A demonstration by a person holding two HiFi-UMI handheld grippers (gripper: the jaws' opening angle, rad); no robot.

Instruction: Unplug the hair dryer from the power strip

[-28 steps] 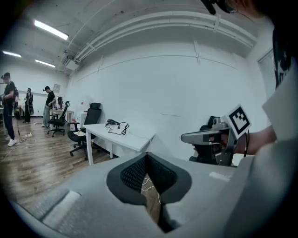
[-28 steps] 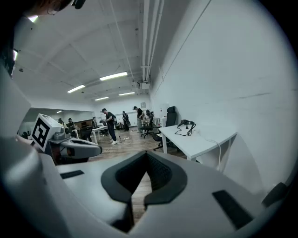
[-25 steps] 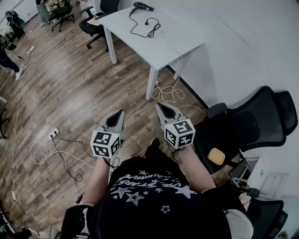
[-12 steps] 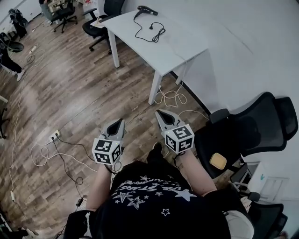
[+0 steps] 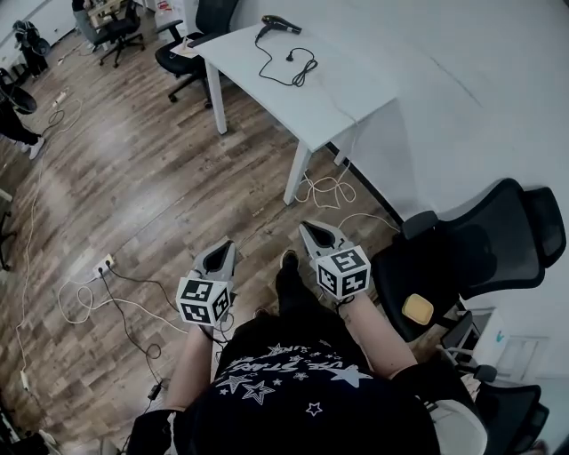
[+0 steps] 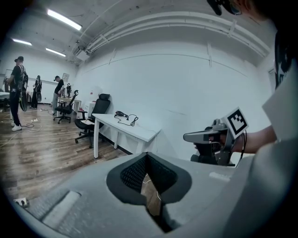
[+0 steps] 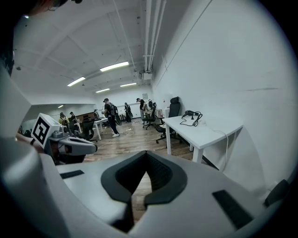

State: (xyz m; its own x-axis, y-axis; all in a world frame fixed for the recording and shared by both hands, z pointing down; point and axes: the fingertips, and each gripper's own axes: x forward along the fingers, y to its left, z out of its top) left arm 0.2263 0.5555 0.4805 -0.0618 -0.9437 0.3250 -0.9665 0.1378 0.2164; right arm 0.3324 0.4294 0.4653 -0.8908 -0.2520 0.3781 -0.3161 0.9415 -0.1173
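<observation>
A black hair dryer point(image 5: 281, 24) lies at the far end of a white table point(image 5: 342, 93), well ahead of me. Its black cord point(image 5: 298, 67) is looped loosely on the tabletop, with the plug end resting there too. The dryer point(image 6: 122, 114) appears small in the left gripper view, and the right gripper view also shows the dryer point(image 7: 190, 113). My left gripper point(image 5: 228, 245) and right gripper point(image 5: 308, 227) hang side by side over the wood floor in front of my body. Both are shut and hold nothing.
White cables point(image 5: 324, 189) lie coiled under the table's near leg. A small white power strip point(image 5: 103, 265) with trailing wires sits on the floor at left. Black office chairs point(image 5: 480, 240) stand close at right, and another chair point(image 5: 182, 49) is by the table. People stand far back.
Both grippers sit lower in the head view and the table has shifted slightly right. A shoe now shows between the grippers. The jaws stay shut.
</observation>
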